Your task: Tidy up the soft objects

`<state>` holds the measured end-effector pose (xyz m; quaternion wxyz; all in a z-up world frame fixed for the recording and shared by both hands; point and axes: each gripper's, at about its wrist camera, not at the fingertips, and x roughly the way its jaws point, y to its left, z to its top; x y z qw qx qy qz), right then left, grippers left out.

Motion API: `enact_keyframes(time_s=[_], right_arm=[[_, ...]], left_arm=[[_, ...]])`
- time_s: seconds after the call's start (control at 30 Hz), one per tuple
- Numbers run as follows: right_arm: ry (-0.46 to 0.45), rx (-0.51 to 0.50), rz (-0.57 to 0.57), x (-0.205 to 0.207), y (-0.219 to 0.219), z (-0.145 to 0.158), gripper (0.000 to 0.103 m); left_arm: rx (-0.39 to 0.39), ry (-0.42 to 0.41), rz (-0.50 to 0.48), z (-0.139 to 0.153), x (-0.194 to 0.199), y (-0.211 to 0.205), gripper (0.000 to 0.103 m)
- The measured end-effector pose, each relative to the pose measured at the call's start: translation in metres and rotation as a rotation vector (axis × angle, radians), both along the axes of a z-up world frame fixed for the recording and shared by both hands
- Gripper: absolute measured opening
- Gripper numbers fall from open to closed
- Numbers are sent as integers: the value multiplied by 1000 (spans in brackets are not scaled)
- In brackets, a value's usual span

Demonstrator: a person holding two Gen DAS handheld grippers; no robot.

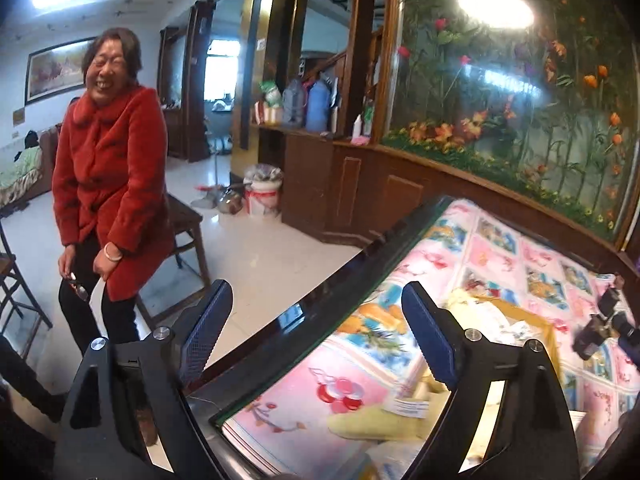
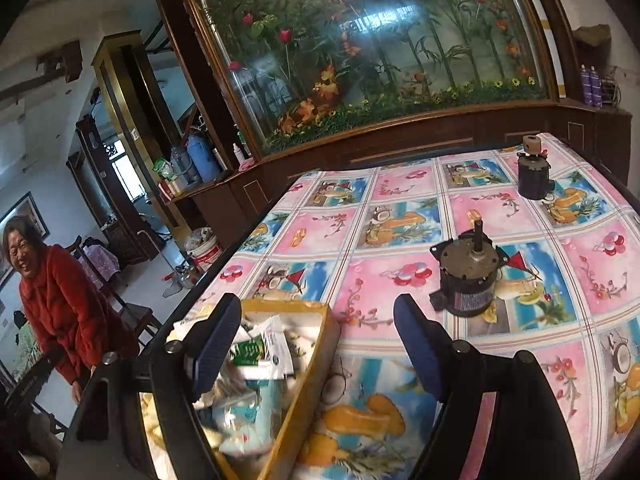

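Grippers first: the left gripper (image 1: 316,320) hangs over the near edge of the table (image 1: 304,316), blue pads spread wide with nothing between them, one finger out over the floor and the other over the cloth. The right gripper (image 2: 316,332) is just as wide apart and holds nothing; its left finger (image 2: 212,344) sits above a yellow cardboard box (image 2: 316,344) and its right finger over the bare patterned tablecloth (image 2: 400,208).

That box stands near the table's left edge and is filled with soft packets (image 2: 260,348), white and pale blue, one with a green label. In the left view a pale yellow soft item (image 1: 376,420) with a white tag lies on the cloth close beside the box (image 1: 532,320).

Farther out on the cloth stands a small motor (image 2: 468,276), and another motor (image 2: 534,172) well beyond it near the far edge. Behind the table rises a big flower-filled glass cabinet (image 2: 380,40). Off to the left a woman in a red coat (image 1: 108,184) is laughing beside a wooden chair (image 1: 188,224).
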<state>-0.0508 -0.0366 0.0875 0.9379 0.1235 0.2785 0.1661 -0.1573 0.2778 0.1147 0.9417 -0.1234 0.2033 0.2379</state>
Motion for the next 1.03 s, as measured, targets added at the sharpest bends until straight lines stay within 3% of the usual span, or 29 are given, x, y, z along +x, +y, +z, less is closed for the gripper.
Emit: enact_keyframes(time_s=[0.13, 0.33, 0.5, 0.7, 0.9, 1.03], right_arm=[[-32, -69, 31, -31, -4, 3, 79], [-77, -142, 100, -67, -5, 8, 79], [-73, -143, 180, -85, -1, 2, 79], [-61, -181, 253, -100, 9, -10, 79], [-61, -204, 272, -108, 7, -15, 79], [-37, -176, 205, -101, -14, -14, 79]], left_arm=[[-35, -45, -87, 12, -20, -15, 88], [32, -37, -64, 25, -25, -47, 89], [88, -11, -56, 32, -21, -75, 93], [85, 16, -72, 29, -17, -87, 93], [112, 38, -78, 26, -13, -103, 93], [119, 74, -98, 22, -7, -116, 93]])
